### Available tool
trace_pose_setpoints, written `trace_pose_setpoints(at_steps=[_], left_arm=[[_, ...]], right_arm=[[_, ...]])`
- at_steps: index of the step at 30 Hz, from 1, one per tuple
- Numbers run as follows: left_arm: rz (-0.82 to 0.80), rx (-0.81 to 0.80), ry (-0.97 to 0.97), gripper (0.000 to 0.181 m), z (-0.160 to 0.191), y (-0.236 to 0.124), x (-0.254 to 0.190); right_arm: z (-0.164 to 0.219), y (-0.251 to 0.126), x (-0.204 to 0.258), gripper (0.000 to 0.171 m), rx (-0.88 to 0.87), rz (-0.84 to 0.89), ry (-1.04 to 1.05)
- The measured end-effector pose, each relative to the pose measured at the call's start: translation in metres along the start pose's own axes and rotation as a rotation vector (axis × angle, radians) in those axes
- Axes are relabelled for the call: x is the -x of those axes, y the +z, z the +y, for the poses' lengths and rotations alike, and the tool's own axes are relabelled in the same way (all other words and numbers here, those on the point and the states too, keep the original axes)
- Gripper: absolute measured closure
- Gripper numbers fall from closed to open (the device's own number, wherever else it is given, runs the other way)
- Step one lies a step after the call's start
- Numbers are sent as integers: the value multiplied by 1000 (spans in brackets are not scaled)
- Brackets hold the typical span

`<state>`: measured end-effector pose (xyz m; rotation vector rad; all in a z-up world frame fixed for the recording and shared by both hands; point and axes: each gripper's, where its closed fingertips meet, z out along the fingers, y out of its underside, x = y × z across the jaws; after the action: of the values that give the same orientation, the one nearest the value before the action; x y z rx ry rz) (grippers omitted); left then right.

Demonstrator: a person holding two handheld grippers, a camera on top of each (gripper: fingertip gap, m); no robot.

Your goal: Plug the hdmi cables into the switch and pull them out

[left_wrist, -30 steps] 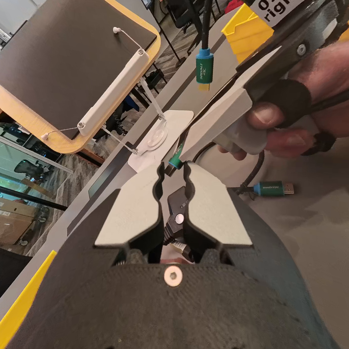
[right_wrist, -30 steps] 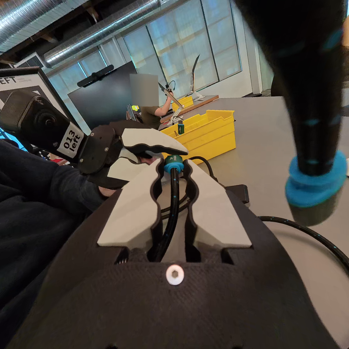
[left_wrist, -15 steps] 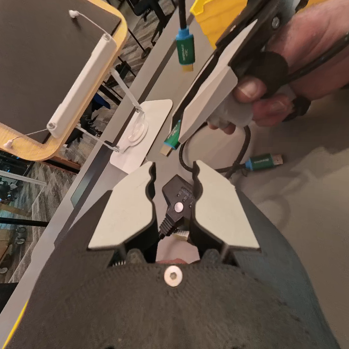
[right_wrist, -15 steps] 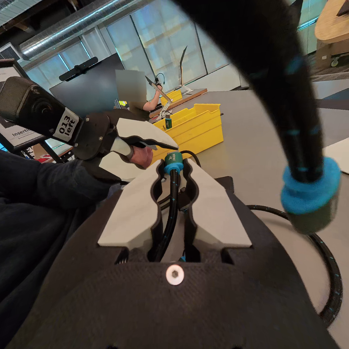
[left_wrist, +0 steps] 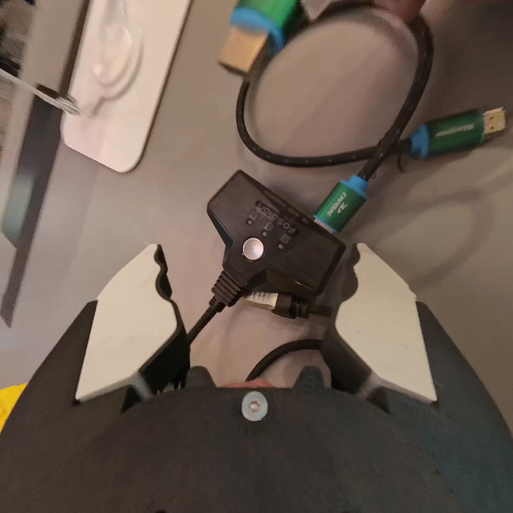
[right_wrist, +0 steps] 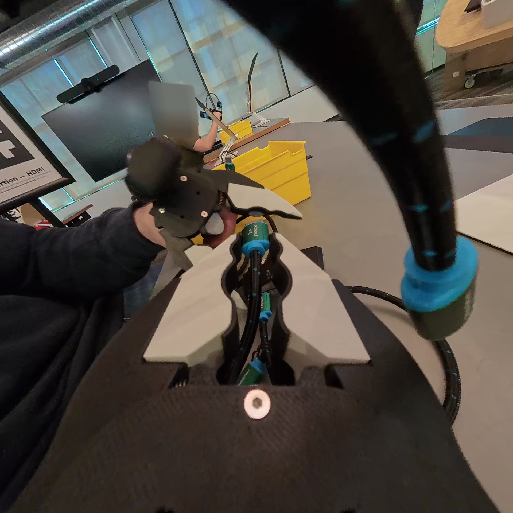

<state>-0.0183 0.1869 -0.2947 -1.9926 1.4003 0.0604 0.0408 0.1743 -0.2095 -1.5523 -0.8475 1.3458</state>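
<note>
- Grey table [left_wrist: 416, 277]: bears all items.
- Left gripper [left_wrist: 256, 249]: jaws spread wide, empty, either side of the switch.
- Right gripper [right_wrist: 256, 241]: clenched on a braided cable [right_wrist: 255, 277] just behind its green plug [right_wrist: 254, 231].
- Black switch [left_wrist: 274, 238]: flat on the table, a second green plug [left_wrist: 340, 208] at its far edge.

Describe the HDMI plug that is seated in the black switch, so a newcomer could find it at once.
Start at the grey table, then the black switch lying ahead of the open left claw. The seated plug enters its far right edge; unlike the other green plugs, its gold tip is hidden.
</note>
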Motion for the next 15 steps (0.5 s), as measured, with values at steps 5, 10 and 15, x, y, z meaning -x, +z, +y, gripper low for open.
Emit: trace_pose_setpoints(at_steps=[5, 10, 15], left_arm=[[182, 68, -116, 81, 14, 13, -14], [232, 53, -153, 87, 14, 16, -17], [228, 56, -161, 89, 14, 14, -17]], right_arm=[[2, 1, 0, 154, 8, -5, 5], [4, 0, -3, 154, 18, 9, 2], [6, -2, -9, 154, 34, 42, -16]])
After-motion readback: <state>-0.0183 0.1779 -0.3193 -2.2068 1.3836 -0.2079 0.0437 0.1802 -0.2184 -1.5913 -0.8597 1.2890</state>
